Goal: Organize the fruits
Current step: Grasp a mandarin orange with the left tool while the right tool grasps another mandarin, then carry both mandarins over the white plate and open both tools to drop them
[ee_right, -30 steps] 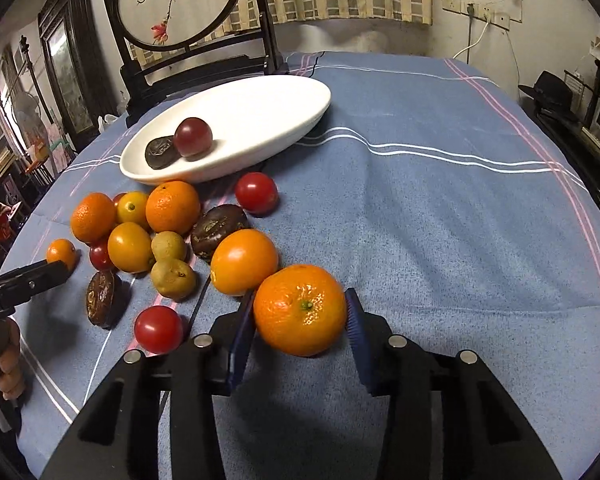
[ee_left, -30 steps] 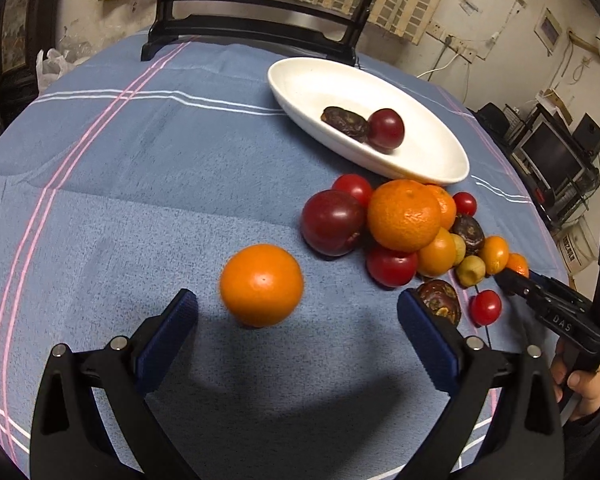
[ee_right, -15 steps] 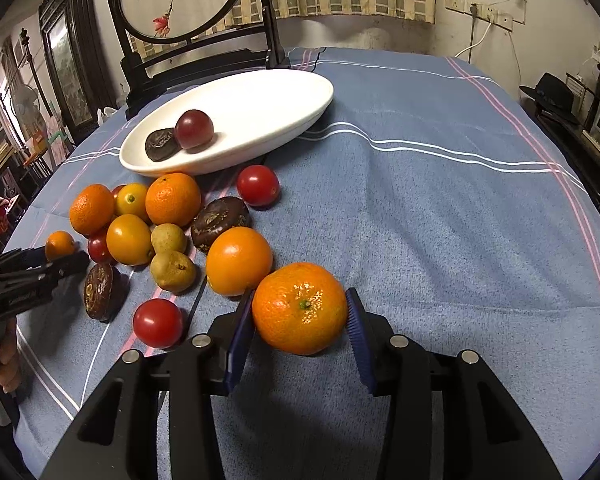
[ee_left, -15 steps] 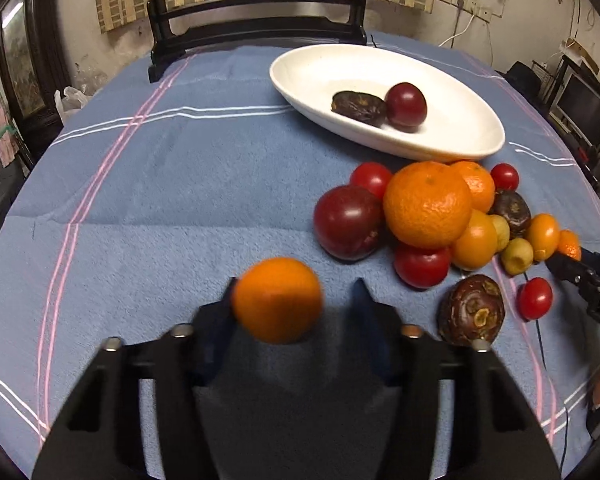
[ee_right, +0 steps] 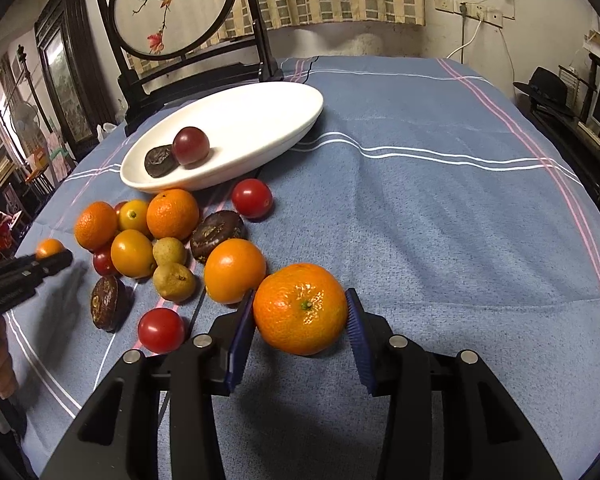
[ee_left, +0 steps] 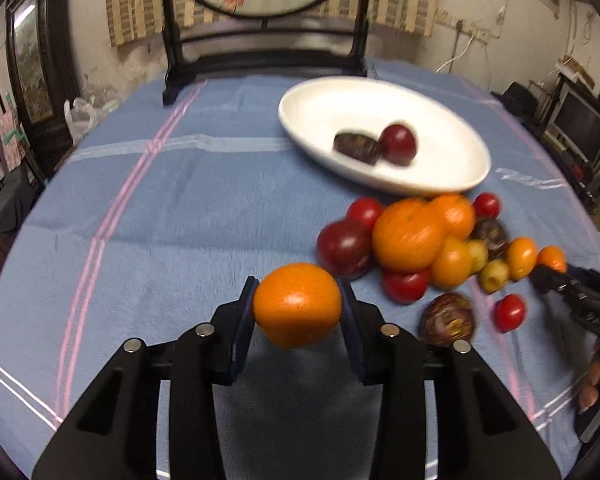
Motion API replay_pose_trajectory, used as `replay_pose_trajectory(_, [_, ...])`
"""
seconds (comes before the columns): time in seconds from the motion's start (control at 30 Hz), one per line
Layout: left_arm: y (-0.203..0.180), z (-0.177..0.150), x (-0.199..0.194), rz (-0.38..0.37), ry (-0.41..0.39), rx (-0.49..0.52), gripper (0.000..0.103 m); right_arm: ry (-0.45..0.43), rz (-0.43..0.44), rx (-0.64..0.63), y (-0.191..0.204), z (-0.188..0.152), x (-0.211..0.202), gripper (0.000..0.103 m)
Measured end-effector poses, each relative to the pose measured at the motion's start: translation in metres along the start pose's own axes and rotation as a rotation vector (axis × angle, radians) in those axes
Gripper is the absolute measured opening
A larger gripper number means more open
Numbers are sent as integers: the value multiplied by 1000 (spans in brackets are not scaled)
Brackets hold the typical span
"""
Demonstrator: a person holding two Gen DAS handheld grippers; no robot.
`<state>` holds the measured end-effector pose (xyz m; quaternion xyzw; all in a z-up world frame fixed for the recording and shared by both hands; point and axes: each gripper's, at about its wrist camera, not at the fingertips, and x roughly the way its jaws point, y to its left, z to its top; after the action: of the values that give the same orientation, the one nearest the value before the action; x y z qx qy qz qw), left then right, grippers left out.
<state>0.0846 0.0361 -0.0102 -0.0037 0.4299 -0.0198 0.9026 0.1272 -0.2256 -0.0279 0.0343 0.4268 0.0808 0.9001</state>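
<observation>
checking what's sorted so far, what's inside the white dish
Two fruits lie in the white dish, side by side near one end: a dark red plum and a wrinkled dark brown fruit. The rest is bare; nothing visibly hidden.

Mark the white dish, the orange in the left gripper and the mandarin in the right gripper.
white dish (ee_right: 300, 120): right wrist view, far rim.
orange (ee_left: 297, 304): left wrist view, front face.
mandarin (ee_right: 301, 308): right wrist view, near its stem.

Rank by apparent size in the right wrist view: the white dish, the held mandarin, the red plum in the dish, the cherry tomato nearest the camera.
1. white dish
2. mandarin, although nearness to the camera enlarges it
3-4. red plum and cherry tomato: they look alike, and the tomato is nearer, so no ranking.
</observation>
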Motion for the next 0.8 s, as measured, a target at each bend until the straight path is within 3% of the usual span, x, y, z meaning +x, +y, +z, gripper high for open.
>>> replay_pose_trajectory(0.17, [-11,28,-15,-43,-47,42,39,-18,18,33,-2,2,-3,45])
replay_pose_trajectory(0.3, [-13,60,-10,-69,-54,17,39,-43,23,38,5,13,-13,45])
replay_pose_trajectory(0.5, [-20,102,13,-89,-41,-9,39,-93,82,-68,39,64,-26,44])
replay_pose_trajectory(0.6, [-23,115,28,-78,-42,-1,39,-99,72,-106,53,88,-13,45])
replay_pose_trajectory(0.8, [-18,137,72,-81,-3,-30,39,-14,51,-138,73,110,43,45])
